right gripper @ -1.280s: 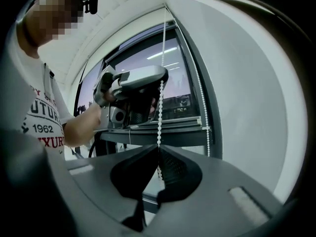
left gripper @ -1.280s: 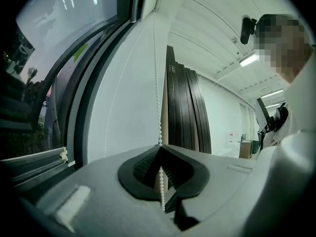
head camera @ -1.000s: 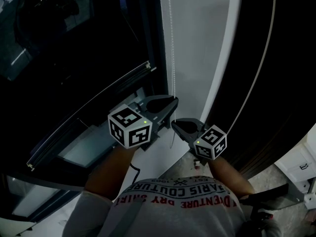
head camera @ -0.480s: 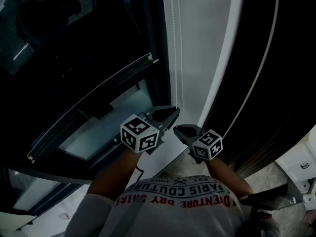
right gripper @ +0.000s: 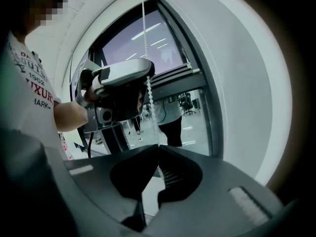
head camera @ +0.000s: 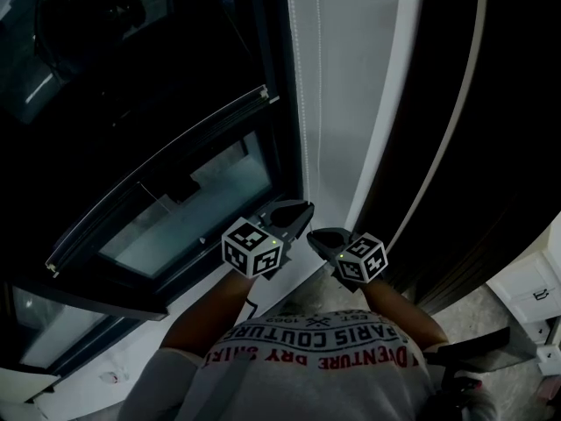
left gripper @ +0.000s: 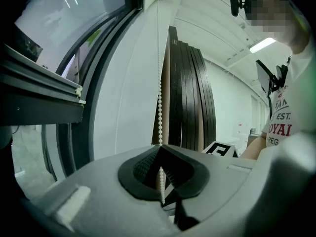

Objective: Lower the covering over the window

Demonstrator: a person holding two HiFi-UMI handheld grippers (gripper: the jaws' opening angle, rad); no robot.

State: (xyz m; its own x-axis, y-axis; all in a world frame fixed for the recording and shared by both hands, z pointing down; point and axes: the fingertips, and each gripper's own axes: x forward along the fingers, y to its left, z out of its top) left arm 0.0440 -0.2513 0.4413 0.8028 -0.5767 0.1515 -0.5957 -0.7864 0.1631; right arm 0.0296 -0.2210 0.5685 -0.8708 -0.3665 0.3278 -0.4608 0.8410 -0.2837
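A white bead chain (head camera: 304,103) hangs down the pale wall strip beside the window. My left gripper (head camera: 302,210) is shut on the bead chain (left gripper: 159,102), which runs up from between the closed jaws in the left gripper view (left gripper: 160,147). Just below and right of it, my right gripper (head camera: 313,235) is shut too. In the right gripper view (right gripper: 158,146) the chain (right gripper: 148,95) drops past the left gripper into the closed jaws. The dark covering ends in a bottom rail (head camera: 158,175) with a white end cap (left gripper: 79,90); bright glass (head camera: 202,209) shows under it.
Dark upright panels (head camera: 491,147) stand to the right of the white wall strip (head camera: 359,86), seen as stacked slats (left gripper: 190,98) in the left gripper view. The window's dark frame (head camera: 279,130) is just left of the chain. A white sill (head camera: 272,292) lies below the grippers.
Both grippers have travelled down the chain together, staying shut, and now sit lower in the head view. More bright glass shows below the rail than before.
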